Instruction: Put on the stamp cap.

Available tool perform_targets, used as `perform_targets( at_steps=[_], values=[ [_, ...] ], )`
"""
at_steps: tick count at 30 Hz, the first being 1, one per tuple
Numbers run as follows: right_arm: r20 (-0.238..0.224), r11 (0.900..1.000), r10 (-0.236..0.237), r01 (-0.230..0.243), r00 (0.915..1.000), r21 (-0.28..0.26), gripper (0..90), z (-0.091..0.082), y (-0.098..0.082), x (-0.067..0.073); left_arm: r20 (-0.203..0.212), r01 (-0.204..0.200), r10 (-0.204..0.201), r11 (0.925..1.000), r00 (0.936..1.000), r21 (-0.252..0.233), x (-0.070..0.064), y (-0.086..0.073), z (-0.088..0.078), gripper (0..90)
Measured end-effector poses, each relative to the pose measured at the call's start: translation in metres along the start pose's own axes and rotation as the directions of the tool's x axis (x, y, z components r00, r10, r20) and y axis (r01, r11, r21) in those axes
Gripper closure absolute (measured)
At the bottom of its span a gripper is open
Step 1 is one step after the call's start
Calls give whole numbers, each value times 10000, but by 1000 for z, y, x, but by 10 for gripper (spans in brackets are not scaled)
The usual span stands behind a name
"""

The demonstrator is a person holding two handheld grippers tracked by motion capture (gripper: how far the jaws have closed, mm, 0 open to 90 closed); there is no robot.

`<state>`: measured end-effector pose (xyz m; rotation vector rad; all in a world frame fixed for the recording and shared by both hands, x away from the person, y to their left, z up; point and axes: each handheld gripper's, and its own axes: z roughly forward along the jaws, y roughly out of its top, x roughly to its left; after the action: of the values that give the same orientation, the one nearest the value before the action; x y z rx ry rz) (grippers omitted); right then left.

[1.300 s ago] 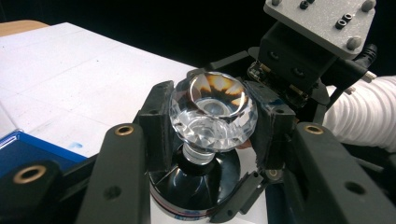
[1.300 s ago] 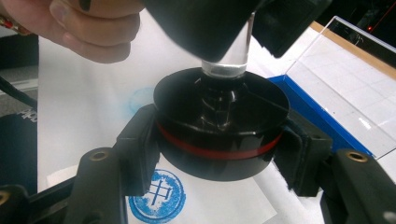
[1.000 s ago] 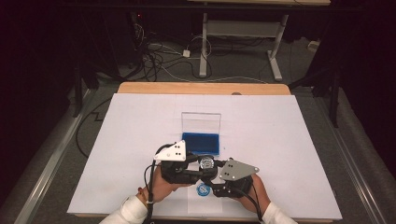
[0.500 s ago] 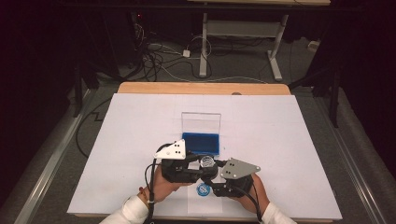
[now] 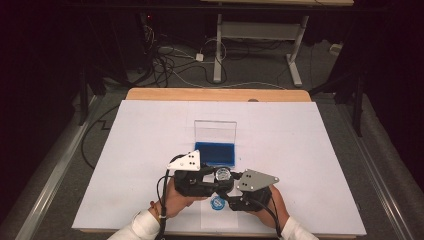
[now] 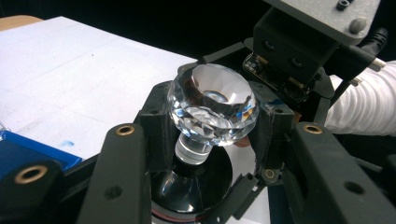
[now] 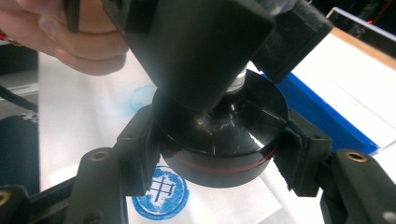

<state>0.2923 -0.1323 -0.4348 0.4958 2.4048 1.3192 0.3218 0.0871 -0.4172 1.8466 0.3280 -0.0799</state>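
i clamp my left gripper (image 6: 205,140) on the stamp's crystal knob (image 6: 212,109) while my right gripper (image 7: 215,154) grips its black base (image 7: 219,140), steadying it above the blue print (image 7: 161,191), near the ink pad (image 5: 215,153).

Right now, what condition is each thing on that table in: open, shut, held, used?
Stamp: lifted off the paper, crystal knob clamped by the left gripper, black base clamped by the right gripper.
Ink pad box: open, clear lid standing up behind the blue pad.
Paper slip: lying flat, already bearing a round blue print.
Table: covered with a white sheet.
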Motion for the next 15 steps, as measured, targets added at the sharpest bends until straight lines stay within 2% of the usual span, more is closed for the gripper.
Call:
perform_targets(
  at_steps=[5,9,11,15],
  values=[
    [17,9996,-280,280,9996,17,389,0,-1,-1,-211,-93,98,9997,9997,218,0,2,-2,543],
    [123,9996,-268,269,9996,-76,390,-2,-1,-2,55,512,-511,9986,9987,-98,5,-1,-4,543],
    [-3,9999,-140,140,9999,-48,390,-2,-3,-2,194,739,-736,9972,9971,-150,7,-3,-5,543],
    [41,9999,-122,122,9999,-88,390,-3,-2,-2,397,1046,-1032,9939,9939,-341,9,-6,-6,544]
  ],
)
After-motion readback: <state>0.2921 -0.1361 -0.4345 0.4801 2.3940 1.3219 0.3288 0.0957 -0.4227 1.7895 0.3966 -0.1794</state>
